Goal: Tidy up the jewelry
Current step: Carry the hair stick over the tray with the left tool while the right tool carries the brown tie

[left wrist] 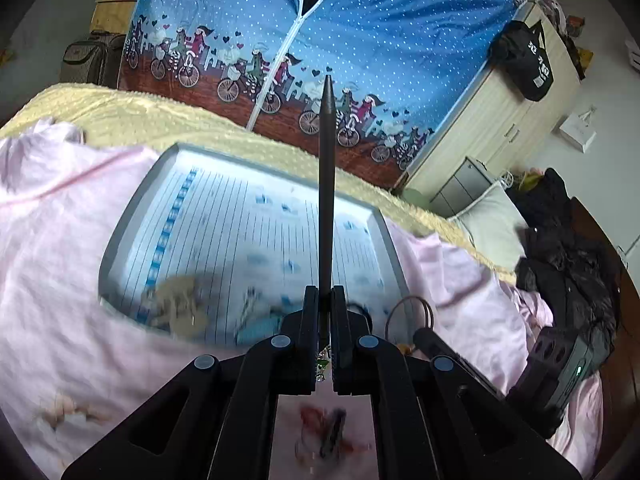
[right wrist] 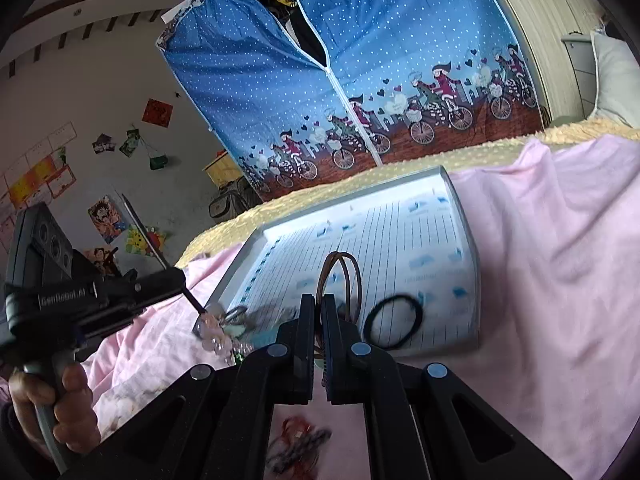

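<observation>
Left tongs [left wrist: 324, 300] clenched on a dark hair stick [left wrist: 327, 184], its pointed end rising well above the jaws and its beaded charm end [left wrist: 323, 364] hanging between them, near the camera. Right tongs [right wrist: 318, 312] clenched on thin brown wire bangles [right wrist: 340, 276], whose loops stand up just past the fingertips over the tray [right wrist: 466, 216]. The tray, lined with ruled paper, lies on a pink sheet [right wrist: 560, 260] spread over the bed.

Already in the tray: a black elastic band [right wrist: 394, 322] lying flat near its front edge, and a blurred cluster of pale and teal pieces [left wrist: 224, 312] at the front left corner (individual items cannot be told apart). The right wrist view shows the left tongs [right wrist: 182, 280] beside that corner, held in a hand [right wrist: 60, 408], the stick's lower end meeting a bunch of pink beads [right wrist: 216, 332].

Not yet in the tray: a blurred red and dark tangle [right wrist: 298, 444] on the sheet below the tongs.

Judged progress: roughly midway. A few pieces are gathered; two are in transit, one per tool; at least one group remains on the sheet. Neither held piece has been set down.
</observation>
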`<action>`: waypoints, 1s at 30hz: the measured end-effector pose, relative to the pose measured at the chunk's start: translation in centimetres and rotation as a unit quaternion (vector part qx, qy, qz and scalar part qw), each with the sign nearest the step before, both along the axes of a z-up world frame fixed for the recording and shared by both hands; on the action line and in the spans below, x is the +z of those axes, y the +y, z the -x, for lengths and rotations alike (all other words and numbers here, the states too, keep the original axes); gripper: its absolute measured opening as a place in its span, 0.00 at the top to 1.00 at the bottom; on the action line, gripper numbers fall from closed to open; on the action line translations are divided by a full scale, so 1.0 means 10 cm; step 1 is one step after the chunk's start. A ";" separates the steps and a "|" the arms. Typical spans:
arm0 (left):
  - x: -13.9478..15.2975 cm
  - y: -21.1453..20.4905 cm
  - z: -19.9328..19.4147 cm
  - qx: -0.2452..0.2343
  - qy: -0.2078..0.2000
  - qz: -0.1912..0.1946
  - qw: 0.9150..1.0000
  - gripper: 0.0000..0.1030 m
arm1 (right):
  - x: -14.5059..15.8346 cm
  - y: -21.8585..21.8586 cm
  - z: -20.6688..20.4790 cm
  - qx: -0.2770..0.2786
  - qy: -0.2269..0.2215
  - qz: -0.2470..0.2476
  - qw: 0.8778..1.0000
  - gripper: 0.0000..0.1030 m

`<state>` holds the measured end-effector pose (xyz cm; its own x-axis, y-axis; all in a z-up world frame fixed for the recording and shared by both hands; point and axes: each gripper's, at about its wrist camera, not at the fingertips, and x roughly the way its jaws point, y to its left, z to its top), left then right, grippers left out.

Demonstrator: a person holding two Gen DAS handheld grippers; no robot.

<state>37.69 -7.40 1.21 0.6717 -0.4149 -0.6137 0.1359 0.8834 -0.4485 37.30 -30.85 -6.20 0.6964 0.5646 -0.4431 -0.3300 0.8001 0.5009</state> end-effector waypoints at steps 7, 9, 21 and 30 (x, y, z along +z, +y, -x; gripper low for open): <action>-0.16 -0.02 -0.37 0.004 0.019 -0.017 1.000 0.97 | -0.24 0.01 -0.26 -0.003 0.018 -0.013 1.000 0.96; -0.25 -0.03 -0.43 -0.003 0.025 -0.024 0.999 0.97 | -0.29 0.02 -0.29 -0.004 0.023 -0.013 1.000 0.96; -0.40 -0.07 -0.57 -0.014 0.021 -0.047 0.999 0.96 | -0.31 -0.01 -0.32 -0.023 0.045 0.009 0.999 0.95; -0.58 -0.05 -0.63 0.025 0.051 -0.082 0.995 0.64 | -0.31 -0.09 -0.34 -0.037 0.055 0.024 0.998 0.85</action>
<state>43.98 -7.94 -4.55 0.6190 -0.2709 -0.7371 0.0512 0.9506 -0.3063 40.66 -31.75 -9.28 0.6817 0.4896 -0.5436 -0.2140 0.8440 0.4919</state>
